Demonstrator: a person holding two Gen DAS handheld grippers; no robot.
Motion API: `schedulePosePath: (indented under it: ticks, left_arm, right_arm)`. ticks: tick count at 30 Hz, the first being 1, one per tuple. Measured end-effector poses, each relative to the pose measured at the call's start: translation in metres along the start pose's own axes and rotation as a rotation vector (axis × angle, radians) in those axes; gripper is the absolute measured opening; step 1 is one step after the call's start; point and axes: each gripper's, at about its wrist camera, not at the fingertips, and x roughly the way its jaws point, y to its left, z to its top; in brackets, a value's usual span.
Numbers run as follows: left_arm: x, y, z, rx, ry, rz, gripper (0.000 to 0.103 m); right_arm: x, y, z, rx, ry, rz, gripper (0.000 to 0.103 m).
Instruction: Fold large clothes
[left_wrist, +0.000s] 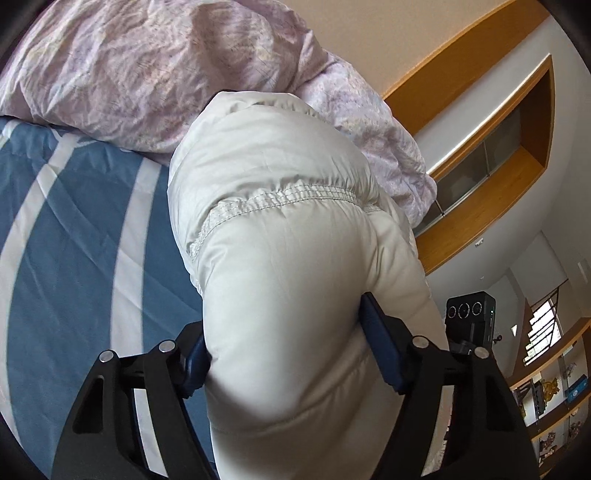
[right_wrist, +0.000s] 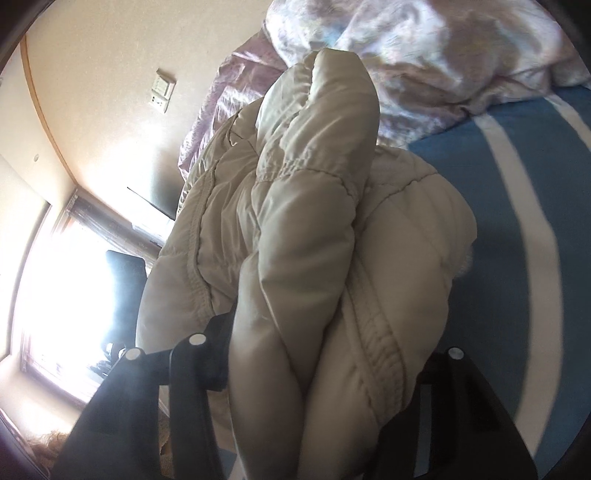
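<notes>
A puffy cream quilted jacket (left_wrist: 280, 229) fills the middle of the left wrist view. My left gripper (left_wrist: 288, 350) is shut on a thick padded part of it, with both blue pads pressed into the fabric. In the right wrist view the same jacket (right_wrist: 306, 229) is bunched into thick folds with elastic seams. My right gripper (right_wrist: 325, 354) is shut on this bundle, which hides most of the right finger. The jacket hangs lifted above the blue and white striped bed cover (left_wrist: 74, 229).
A crumpled pale lilac duvet (left_wrist: 147, 74) lies at the head of the bed, also seen as the duvet (right_wrist: 424, 55). Wooden wall shelves (left_wrist: 491, 155) stand to the right. A black camera device (left_wrist: 469, 317) sits close by. A bright window (right_wrist: 55, 277) glares on the left.
</notes>
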Motion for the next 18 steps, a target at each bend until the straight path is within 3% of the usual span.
schedulePosePath:
  ticks: [7,12,18]
  left_arm:
    - [-0.021,0.045,0.009,-0.046,-0.036,0.064,0.073]
    - [-0.015,0.068,0.012,-0.076,-0.044,0.087,0.073]
    - [0.003,0.056,0.021,0.023,-0.027,0.155,0.075]
  right_arm:
    - [0.058,0.027,0.024,-0.05,0.047,-0.03,0.049]
    - [0.072,0.037,0.028,-0.064,0.035,-0.077,0.049]
    - [0.076,0.026,0.014,-0.002,-0.027,-0.1,0.054]
